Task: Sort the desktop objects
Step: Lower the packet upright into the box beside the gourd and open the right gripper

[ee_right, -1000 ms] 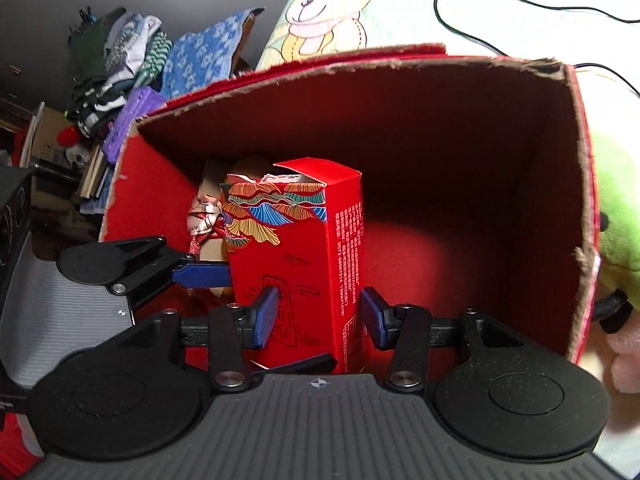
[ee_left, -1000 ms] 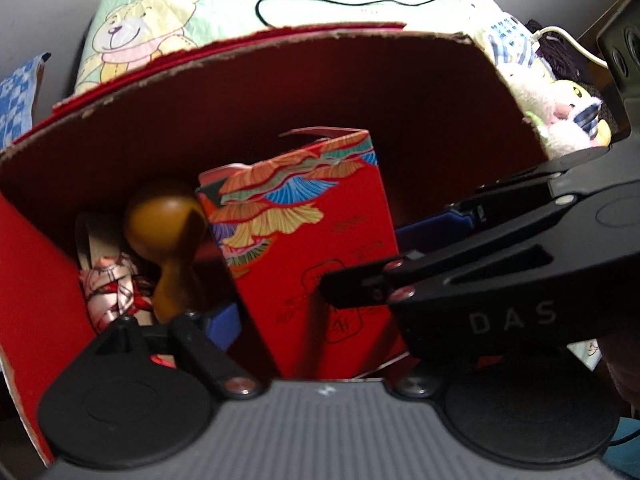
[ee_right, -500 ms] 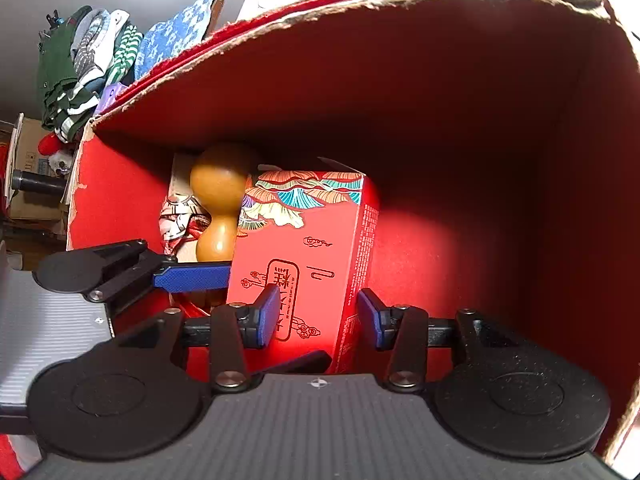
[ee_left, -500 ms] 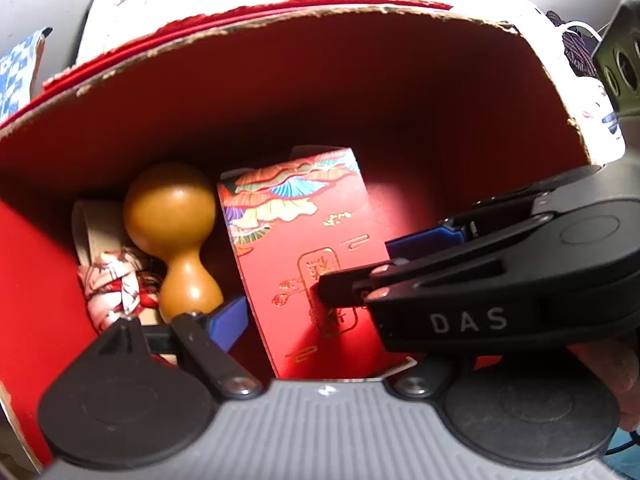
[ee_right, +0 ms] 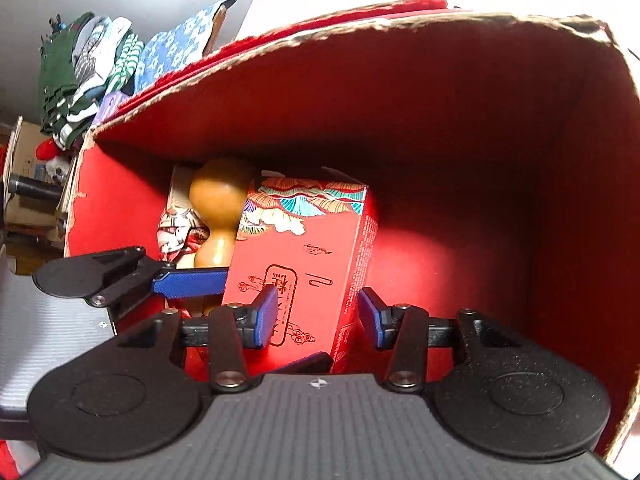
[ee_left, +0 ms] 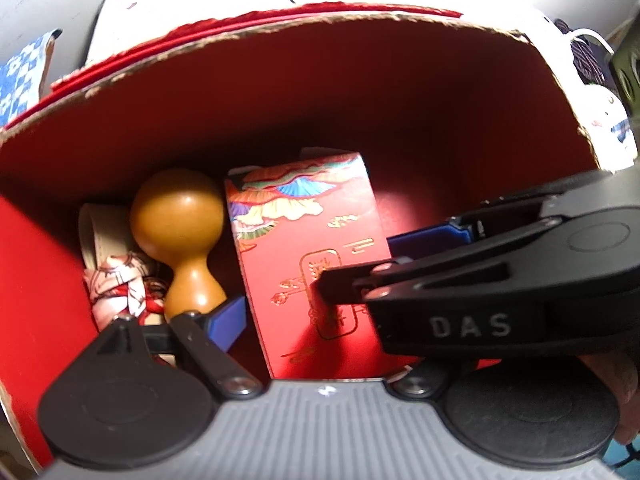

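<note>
1. The right gripper, jaws parted, straddled the red carton printed with fan motifs without clearly clamping it.
2. The left gripper stood wide.
3. The carton stood inside the large red cardboard box, beside a tan wooden gourd.

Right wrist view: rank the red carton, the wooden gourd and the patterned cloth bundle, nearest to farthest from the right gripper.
1. Red carton, between the jaws of the right gripper.
2. Wooden gourd, behind the carton's left edge.
3. Patterned cloth bundle, farther left, by the box wall.
</note>
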Motion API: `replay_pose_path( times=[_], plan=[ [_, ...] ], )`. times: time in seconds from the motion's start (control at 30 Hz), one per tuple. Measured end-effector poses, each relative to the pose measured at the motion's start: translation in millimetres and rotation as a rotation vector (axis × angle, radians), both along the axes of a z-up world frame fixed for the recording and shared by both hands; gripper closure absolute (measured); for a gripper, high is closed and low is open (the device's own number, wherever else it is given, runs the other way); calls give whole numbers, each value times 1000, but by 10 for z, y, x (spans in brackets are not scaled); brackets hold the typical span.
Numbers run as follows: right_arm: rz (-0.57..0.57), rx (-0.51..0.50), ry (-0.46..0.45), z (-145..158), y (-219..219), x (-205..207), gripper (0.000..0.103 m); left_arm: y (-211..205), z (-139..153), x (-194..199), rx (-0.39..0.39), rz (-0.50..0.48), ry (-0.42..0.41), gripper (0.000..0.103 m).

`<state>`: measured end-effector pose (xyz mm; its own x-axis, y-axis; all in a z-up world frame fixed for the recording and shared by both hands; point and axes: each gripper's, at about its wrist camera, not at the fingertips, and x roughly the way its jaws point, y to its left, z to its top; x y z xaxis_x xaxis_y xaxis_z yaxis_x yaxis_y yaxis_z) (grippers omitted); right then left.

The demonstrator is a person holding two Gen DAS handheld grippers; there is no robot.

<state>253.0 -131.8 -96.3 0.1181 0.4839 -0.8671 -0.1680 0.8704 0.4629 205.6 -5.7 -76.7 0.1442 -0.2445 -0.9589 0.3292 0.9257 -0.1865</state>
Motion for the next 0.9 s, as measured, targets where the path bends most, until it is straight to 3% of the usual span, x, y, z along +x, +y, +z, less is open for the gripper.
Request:
replay_pose_path(
  times=[0.4,0.57,0.63,0.9],
  plan=[
    [-84,77,-42,30,-136,-35,57,51,120,-168,5,36,-75,18],
    [-83,73,-41,19,-107,-29,58,0,168,-221,9,27,-93,20],
    [-69,69,-45,16,-78,-25,65,-1,184,-218,8,18,-97,20],
    [-12,32,-121,75,2,-70,65,58,184,-207,20,-7,-124,19]
  ],
)
